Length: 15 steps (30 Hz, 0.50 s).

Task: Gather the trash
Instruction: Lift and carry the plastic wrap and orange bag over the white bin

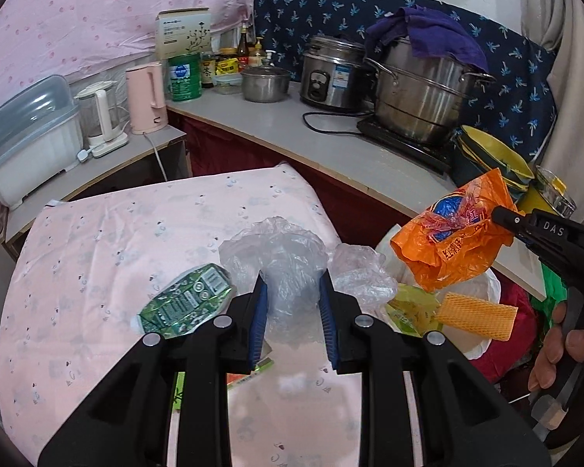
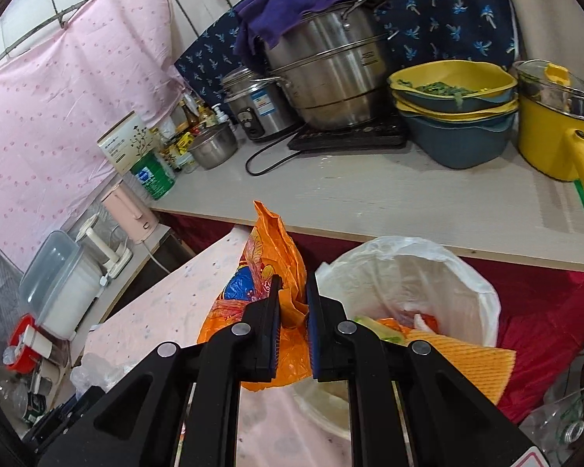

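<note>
Right wrist view: the orange plastic bag (image 2: 276, 272), light, limp and slippery, is pinched by the nearly closed right gripper (image 2: 292, 311) just beside the lined bin (image 2: 467, 272), while clear crumpled film (image 1: 288, 272) is clamped by the left gripper (image 1: 292, 311) near that bin.

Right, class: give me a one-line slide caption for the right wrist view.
Right gripper carries an orange plastic bag beside the white-lined trash bin.

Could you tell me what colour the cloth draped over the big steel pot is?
Purple cloth, clearest in the right wrist view.
</note>
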Tool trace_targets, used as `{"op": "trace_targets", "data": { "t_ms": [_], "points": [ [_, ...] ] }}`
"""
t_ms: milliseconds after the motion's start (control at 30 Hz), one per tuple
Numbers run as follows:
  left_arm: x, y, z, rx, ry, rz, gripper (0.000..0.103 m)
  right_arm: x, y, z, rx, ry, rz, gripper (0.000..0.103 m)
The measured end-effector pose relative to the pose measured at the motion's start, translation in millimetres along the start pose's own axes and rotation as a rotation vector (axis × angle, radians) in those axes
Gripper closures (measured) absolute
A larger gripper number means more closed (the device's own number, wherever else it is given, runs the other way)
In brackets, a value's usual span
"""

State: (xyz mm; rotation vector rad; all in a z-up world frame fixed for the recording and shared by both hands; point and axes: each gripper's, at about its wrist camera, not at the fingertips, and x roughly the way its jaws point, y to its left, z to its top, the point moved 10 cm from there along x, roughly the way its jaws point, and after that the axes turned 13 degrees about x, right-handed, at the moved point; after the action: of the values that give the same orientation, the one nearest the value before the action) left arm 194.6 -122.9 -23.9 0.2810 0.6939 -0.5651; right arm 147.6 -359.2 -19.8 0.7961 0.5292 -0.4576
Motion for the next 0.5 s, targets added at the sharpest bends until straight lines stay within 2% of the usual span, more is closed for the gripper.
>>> {"op": "trace_targets", "data": {
  "t_ms": [500],
  "points": [
    [54.4,-111.4,5.7,0.142,0.068,-0.149,0.079,-33.2,-122.3,26.4,0.035,-0.135,-0.196,0.092]
  ]
}}
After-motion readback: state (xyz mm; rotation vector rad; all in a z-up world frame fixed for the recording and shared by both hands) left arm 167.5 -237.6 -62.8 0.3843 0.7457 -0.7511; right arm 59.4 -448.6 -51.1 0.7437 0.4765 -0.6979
